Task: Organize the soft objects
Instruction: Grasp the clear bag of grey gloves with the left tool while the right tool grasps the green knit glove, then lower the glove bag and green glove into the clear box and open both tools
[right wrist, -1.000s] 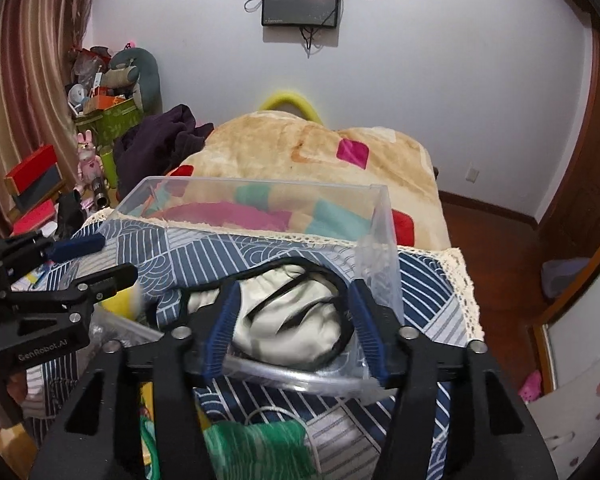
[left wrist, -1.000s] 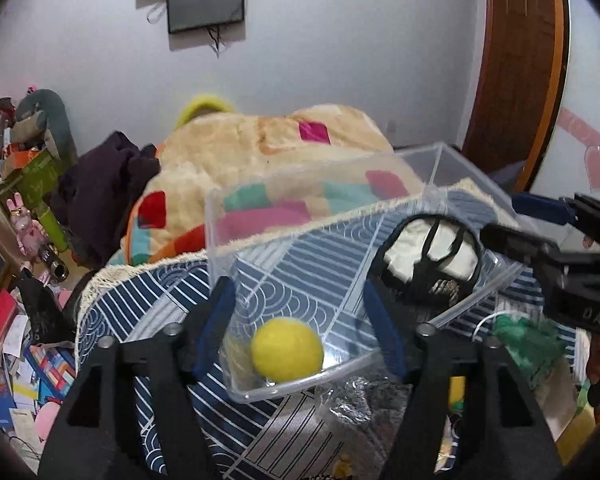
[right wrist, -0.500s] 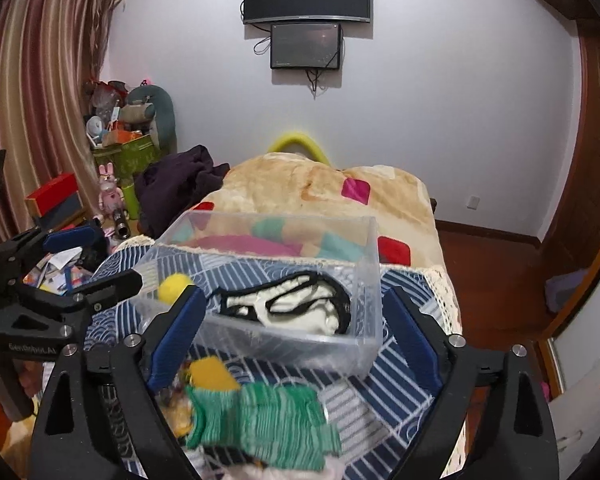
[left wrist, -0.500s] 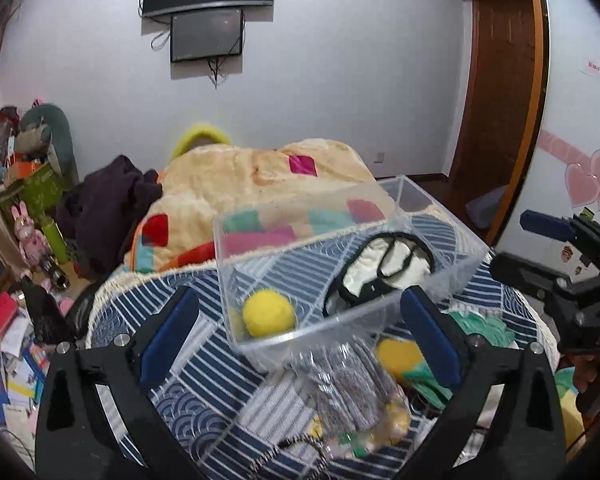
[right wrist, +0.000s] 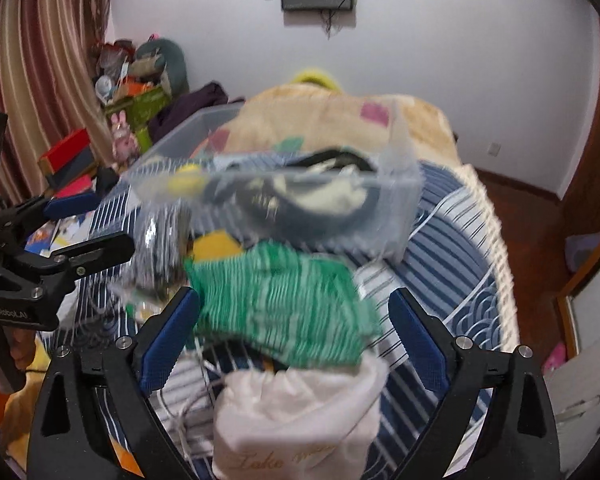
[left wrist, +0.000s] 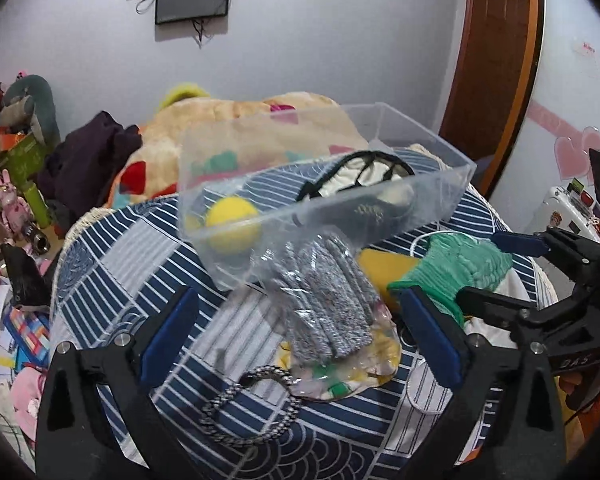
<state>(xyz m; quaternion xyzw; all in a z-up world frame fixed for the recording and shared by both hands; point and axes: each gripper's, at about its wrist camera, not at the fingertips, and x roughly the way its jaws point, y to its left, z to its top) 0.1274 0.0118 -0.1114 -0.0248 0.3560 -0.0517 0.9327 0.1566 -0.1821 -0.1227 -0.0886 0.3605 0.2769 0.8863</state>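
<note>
A clear plastic bin [left wrist: 456, 184] stands on the striped cloth and holds a yellow ball [left wrist: 232, 224], a cream and black item [left wrist: 364, 176] and a dark item. In front of it lie grey gloves in a clear bag [left wrist: 324, 304], a green knit piece [left wrist: 456, 268] and a yellow item [left wrist: 380, 264]. My left gripper [left wrist: 300, 336] is open and empty above the grey gloves. My right gripper [right wrist: 296, 340] is open and empty over the green knit piece [right wrist: 280, 304]; a pale drawstring pouch [right wrist: 296, 412] lies just below it. The right wrist view is blurred.
A black and white braided cord [left wrist: 248, 404] lies on the cloth near me. A beige patchwork blanket [left wrist: 240, 124] and dark clothes [left wrist: 88, 164] lie behind the bin. Toys and boxes crowd the floor at the left [left wrist: 12, 320]. A wooden door [left wrist: 496, 60] stands at the right.
Both grippers have opened wide and pulled back from the bin toward me, then dropped lower over the loose items in front of it. The bin stays on the cloth.
</note>
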